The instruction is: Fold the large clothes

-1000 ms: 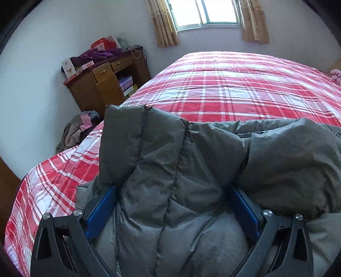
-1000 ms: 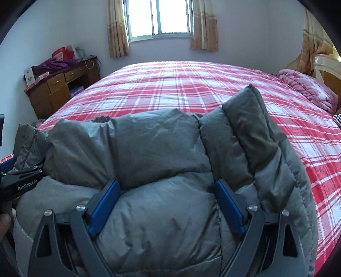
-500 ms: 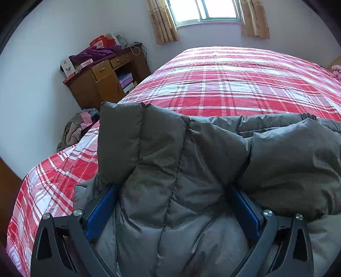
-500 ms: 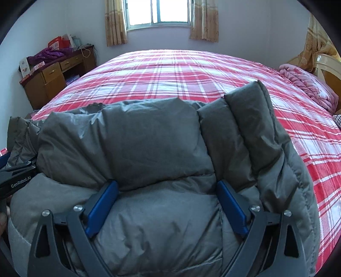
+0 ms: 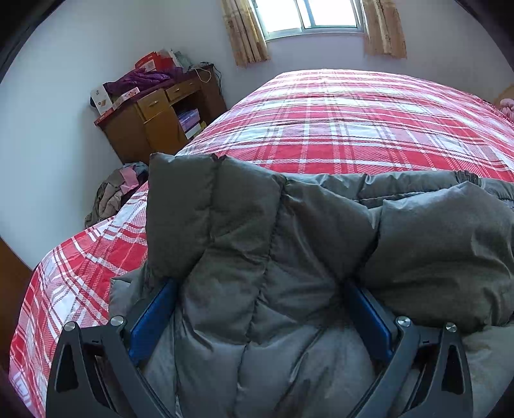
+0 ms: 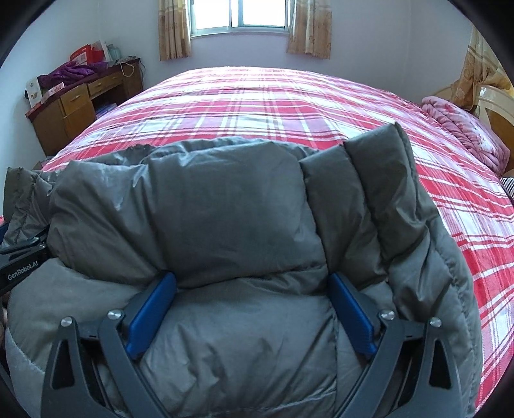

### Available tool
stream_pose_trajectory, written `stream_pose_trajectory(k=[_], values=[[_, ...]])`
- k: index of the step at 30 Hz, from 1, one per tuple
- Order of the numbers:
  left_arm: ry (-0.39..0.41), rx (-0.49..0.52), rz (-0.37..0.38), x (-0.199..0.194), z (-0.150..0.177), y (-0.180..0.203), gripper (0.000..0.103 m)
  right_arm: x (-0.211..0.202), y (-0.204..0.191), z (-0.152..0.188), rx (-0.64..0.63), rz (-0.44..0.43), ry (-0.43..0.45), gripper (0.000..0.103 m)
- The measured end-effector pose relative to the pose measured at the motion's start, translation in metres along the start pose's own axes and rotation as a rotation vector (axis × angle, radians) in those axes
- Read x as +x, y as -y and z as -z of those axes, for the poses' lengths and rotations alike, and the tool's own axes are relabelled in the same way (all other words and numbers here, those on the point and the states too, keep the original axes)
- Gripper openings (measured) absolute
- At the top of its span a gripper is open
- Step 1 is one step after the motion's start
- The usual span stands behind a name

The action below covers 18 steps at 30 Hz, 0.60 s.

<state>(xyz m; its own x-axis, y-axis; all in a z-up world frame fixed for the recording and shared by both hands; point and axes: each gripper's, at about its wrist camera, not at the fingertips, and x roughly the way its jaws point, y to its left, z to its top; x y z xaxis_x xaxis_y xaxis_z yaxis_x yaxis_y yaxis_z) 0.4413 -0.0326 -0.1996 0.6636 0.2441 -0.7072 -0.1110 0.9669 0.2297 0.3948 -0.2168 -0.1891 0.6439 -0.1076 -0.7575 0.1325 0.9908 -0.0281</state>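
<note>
A grey quilted down jacket (image 5: 273, 244) fills the lower half of both wrist views (image 6: 231, 205) and lies over the red plaid bed (image 5: 337, 128). My left gripper (image 5: 260, 289) has its blue-padded fingers (image 5: 151, 318) spread wide with a thick fold of the jacket bunched between them. My right gripper (image 6: 252, 283) holds another thick fold the same way between its blue pads (image 6: 151, 308). The left gripper's black body shows at the left edge of the right wrist view (image 6: 19, 260). The fingertips are buried in fabric.
A wooden desk (image 5: 157, 119) with boxes and purple clothing stands by the far left wall. A pile of clothes (image 5: 112, 193) lies on the floor beside the bed. A pink blanket (image 6: 462, 128) lies at the bed's right end by the headboard. A window (image 6: 241, 16) faces me.
Both grippers have moved forward and slightly up with the jacket. The jacket's folded edge has travelled further across the bed. The grips have not changed.
</note>
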Motion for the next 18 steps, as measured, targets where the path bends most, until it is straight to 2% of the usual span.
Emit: stream_pose_trajectory(k=[18], values=[[0.001, 0.000, 0.001, -0.0001, -0.0005, -0.0001, 0.102, 0.0052, -0.0056, -0.0018, -0.011, 0.025, -0.010, 0.098]])
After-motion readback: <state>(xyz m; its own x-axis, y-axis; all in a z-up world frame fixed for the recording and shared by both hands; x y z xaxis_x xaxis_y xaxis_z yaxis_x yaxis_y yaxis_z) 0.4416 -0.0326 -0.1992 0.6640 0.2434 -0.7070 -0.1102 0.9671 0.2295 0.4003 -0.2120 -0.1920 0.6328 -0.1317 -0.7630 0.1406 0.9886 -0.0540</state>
